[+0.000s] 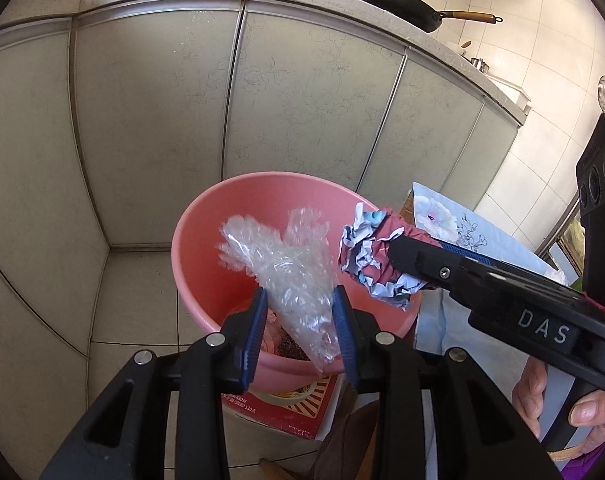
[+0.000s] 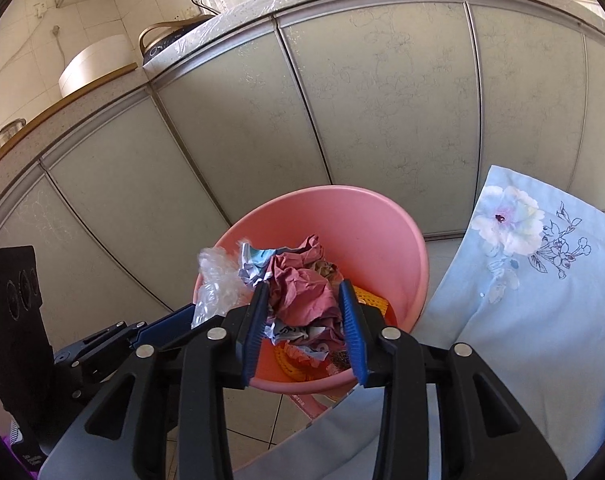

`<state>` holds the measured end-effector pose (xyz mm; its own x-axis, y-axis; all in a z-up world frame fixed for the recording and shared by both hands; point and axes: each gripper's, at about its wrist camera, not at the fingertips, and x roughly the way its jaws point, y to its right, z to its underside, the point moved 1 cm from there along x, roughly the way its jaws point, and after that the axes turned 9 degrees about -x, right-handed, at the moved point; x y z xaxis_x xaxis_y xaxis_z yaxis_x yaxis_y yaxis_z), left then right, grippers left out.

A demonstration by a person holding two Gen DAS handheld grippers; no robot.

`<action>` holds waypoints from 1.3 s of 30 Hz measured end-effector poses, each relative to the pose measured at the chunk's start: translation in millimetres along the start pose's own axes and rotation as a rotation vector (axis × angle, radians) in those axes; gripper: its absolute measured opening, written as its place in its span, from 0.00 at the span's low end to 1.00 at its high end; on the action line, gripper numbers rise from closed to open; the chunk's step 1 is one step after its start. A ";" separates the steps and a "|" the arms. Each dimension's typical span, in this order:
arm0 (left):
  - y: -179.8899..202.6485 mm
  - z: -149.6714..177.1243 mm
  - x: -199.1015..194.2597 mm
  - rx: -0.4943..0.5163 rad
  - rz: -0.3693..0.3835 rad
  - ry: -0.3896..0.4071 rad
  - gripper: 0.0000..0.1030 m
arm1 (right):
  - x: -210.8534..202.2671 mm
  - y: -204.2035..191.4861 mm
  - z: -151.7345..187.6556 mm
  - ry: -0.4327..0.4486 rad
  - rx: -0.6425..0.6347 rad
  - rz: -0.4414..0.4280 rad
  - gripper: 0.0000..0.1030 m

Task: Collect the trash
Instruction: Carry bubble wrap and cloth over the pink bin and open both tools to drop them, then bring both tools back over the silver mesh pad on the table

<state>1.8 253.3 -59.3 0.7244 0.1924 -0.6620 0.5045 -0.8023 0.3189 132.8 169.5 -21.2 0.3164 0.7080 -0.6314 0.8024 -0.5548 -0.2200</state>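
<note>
Both claws hang over the mouth of a pink bucket (image 1: 206, 240) that stands on the tiled floor (image 1: 134, 292) in front of pale cabinet doors (image 1: 154, 120).

The left claw (image 1: 300, 312) has its blue pads set against a crumpled clear plastic wrap (image 1: 286, 264). The wrap fans out toward 12 o'clock above the bucket's opening, and its lower tail droops past the near rim. Whether the pads truly press it cannot be told; they sit partway apart with the wrap filling the gap.

The right claw (image 2: 304, 312) carries a crumpled paper wad (image 2: 302, 292), dusty red with pale blue and white patches, with its pads about as far apart. In the left wrist view this wad (image 1: 376, 256) sits at 3 o'clock from the wrap, level with the bucket's right rim and close beside the plastic without clearly touching.

Inside the bucket, orange and dark scraps lie at the bottom. A pale blue floral cloth (image 2: 542, 280) drapes at 3 o'clock of the bucket, close to its wall. At 9 o'clock the floor is bare up to the cabinet corner. A red printed box (image 1: 294, 408) lies under the bucket's near edge.
</note>
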 end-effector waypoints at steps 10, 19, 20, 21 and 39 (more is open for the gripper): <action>0.9 -4.4 -2.8 -0.010 0.000 0.020 0.39 | -4.6 2.1 -1.6 -0.002 0.004 0.003 0.42; -1.2 -6.9 -16.5 -0.049 0.040 0.017 0.41 | -36.2 -0.6 1.0 0.036 -0.023 0.034 0.50; 0.3 -6.9 -19.0 -0.049 0.040 0.018 0.41 | -40.3 -0.9 2.0 0.040 -0.029 0.039 0.50; 1.5 -6.8 -21.1 -0.047 0.038 0.020 0.41 | -46.4 -1.8 3.4 0.046 -0.039 0.046 0.50; 60.2 14.1 -64.2 0.051 0.068 0.028 0.42 | -127.3 10.8 59.9 0.036 -0.030 0.235 0.50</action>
<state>-21.0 184.7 -7.2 0.7694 0.1516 -0.6205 0.4296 -0.8418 0.3270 70.8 47.2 12.2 0.5136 0.5766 -0.6354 0.7193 -0.6931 -0.0475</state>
